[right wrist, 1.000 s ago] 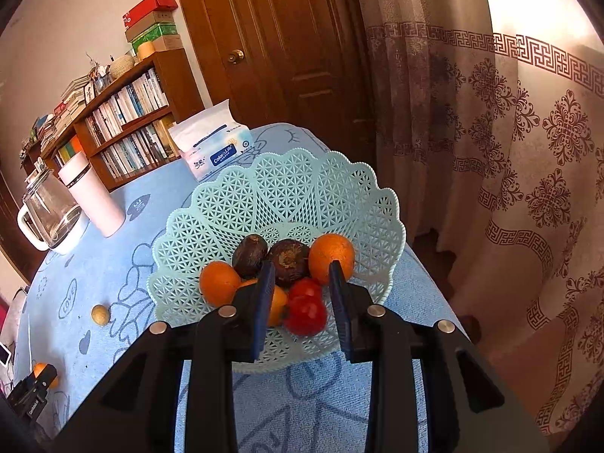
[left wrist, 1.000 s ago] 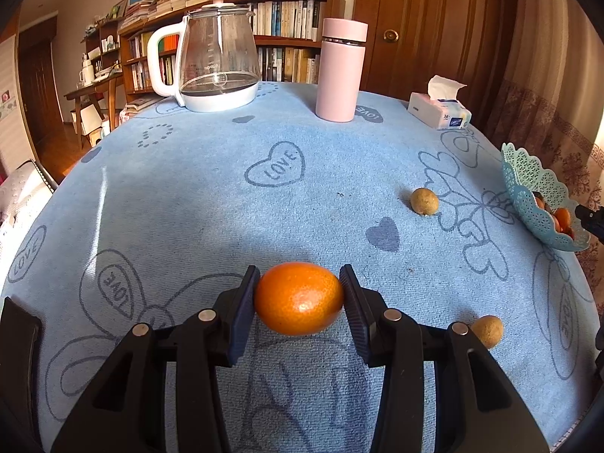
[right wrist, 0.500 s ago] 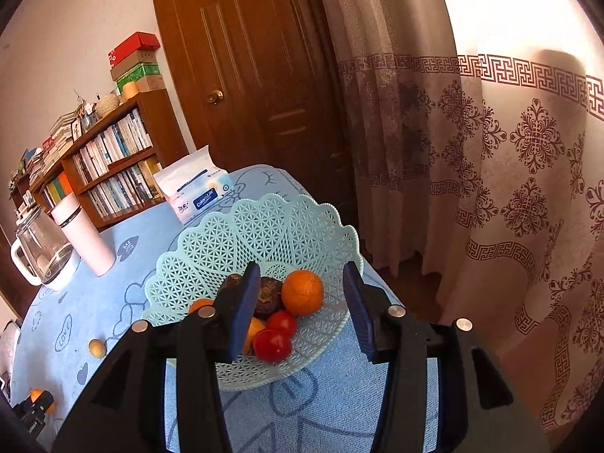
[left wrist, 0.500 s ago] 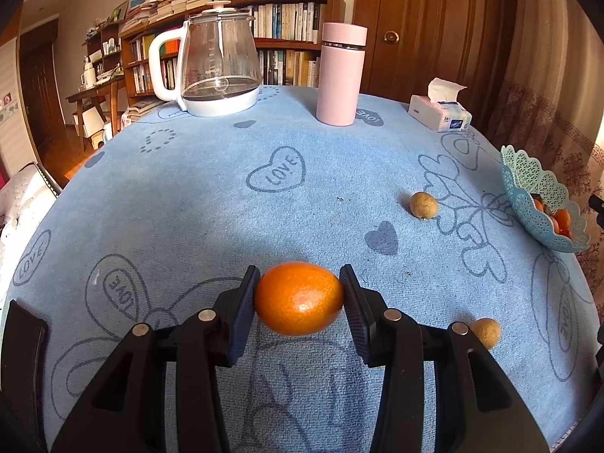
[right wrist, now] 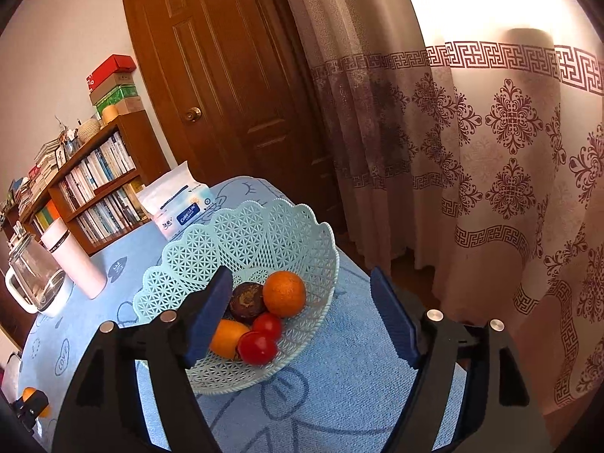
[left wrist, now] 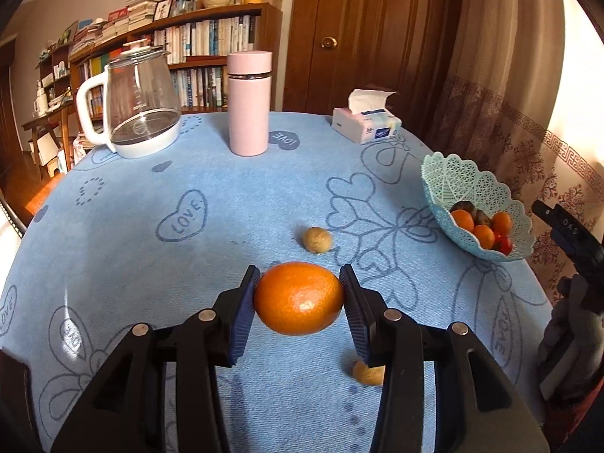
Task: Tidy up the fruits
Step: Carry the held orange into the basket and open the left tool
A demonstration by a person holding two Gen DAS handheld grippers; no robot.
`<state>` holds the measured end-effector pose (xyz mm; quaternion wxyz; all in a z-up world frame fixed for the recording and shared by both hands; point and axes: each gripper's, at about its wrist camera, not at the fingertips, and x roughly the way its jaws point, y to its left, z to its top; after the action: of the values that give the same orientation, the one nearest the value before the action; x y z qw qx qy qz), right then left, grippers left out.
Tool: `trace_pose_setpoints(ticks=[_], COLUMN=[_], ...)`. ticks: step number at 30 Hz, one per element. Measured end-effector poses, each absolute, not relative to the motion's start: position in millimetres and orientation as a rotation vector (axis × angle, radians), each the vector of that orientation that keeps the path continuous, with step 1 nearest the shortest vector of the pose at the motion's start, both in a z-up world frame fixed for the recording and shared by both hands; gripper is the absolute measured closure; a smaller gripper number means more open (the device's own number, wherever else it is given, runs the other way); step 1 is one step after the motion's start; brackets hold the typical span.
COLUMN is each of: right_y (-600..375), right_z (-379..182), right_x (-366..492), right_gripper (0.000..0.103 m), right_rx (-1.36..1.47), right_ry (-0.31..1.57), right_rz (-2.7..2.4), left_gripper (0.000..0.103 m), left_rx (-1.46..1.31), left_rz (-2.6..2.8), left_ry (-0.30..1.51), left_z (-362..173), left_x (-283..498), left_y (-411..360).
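My left gripper (left wrist: pixel 298 298) is shut on an orange (left wrist: pixel 298 297) and holds it above the blue tablecloth. Two small brown fruits lie on the cloth, one ahead (left wrist: pixel 317 239) and one under my right finger (left wrist: pixel 367 373). The mint lattice fruit basket (left wrist: pixel 445 173) stands at the right edge of the table, holding oranges, tomatoes and dark fruits. My right gripper (right wrist: pixel 300 315) is open and empty, above and just behind the basket (right wrist: pixel 264 234); an orange (right wrist: pixel 284 293), two tomatoes (right wrist: pixel 257 347) and a dark fruit (right wrist: pixel 247 301) lie in it. The left gripper with its orange shows small in the right wrist view (right wrist: pixel 32 402).
A glass kettle (left wrist: pixel 137 113), a pink flask (left wrist: pixel 249 104) and a tissue pack (left wrist: pixel 368 124) stand at the far side of the table. The table edge (right wrist: pixel 362 268) drops off close to the basket, with a curtain (right wrist: pixel 490 151) and door (right wrist: pixel 234 75) beyond.
My right gripper has opened wide and pulled back and up from the basket. My left gripper has lifted and carried the orange forward and right, toward the basket.
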<state>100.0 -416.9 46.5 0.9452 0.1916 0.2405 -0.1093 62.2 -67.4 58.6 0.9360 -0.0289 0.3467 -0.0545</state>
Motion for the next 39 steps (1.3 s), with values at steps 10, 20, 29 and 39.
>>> trace_pose_setpoints(ticks=[10,20,29,39], right_y=[-413.6,-423.0,-423.2,-425.9], right_z=[45.4,44.3,44.1,43.4], right_x=[99.1,96.8,97.8,98.9], right_gripper=[0.026,0.025,0.025,0.025], right_rx=[0.401,0.449,0.449,0.460], right_ry=[0.485,0.475,0.480,0.483], right_rz=[-0.206,-0.224,-0.227,-0.233], left_gripper=[0.059,0.059,0.059,0.059], left_rx=[-0.018,0.029,0.108,0.113], left_rz=[-0.331,-0.478,-0.535,-0.557], left_ry=[0.706,0.725,0.736,0.769], left_z=[72.3,72.5,58.2,41.0], left_x=[80.4,106.9,123.3,146.7], left_y=[-137.2,-195.3,-234.1,-249.5])
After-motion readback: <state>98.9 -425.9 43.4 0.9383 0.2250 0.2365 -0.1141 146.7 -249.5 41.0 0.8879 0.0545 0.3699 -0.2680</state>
